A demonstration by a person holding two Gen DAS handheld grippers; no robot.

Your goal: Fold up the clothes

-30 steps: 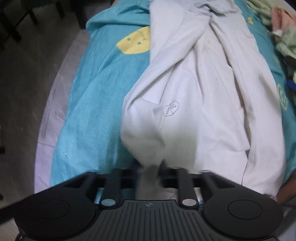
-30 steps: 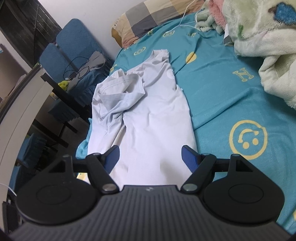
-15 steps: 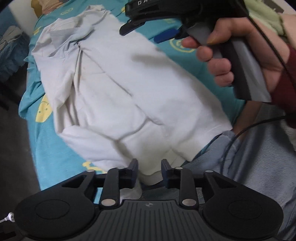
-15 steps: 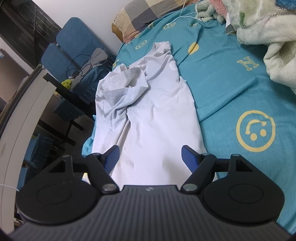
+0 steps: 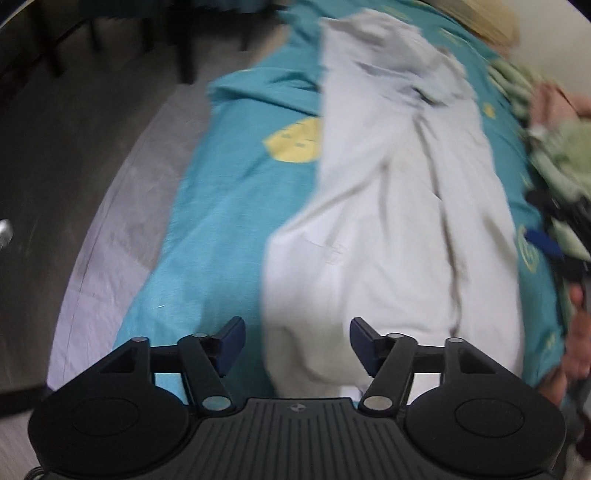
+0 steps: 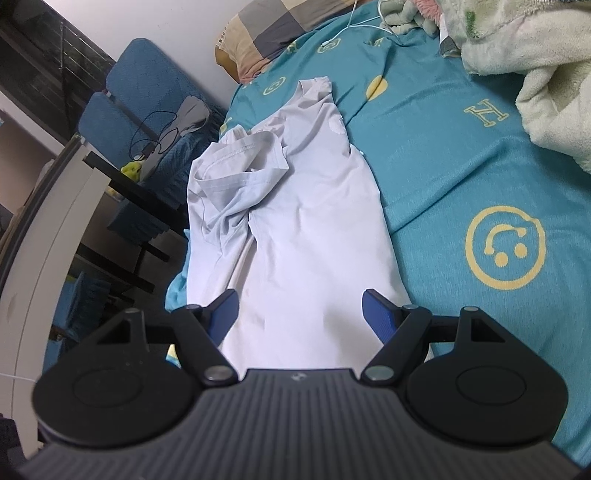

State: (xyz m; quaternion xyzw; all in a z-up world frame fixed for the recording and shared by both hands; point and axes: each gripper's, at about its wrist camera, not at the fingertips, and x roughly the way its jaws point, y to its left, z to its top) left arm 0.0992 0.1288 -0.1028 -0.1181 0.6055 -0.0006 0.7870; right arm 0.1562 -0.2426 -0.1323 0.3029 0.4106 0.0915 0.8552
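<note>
White cotton: the shirt [image 6: 310,229] lies mid-frame on the teal sheet [image 6: 461,155].
My left gripper [image 5: 297,341]: jaws just opened, empty.
My right gripper [image 6: 299,312]: wide, empty.
Advice: pinch the lower hem evenly.

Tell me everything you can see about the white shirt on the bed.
The white shirt is a thin, soft, pale fabric, lying lengthwise on the teal smiley-print bedsheet near the bed's edge. One side has been folded in over the body, with a sleeve bunched and creased on top; the far end reaches toward the checked pillow. It is rumpled, not yet neatly folded. Both the left gripper and right gripper are open above its near end, neither holding it.
</note>
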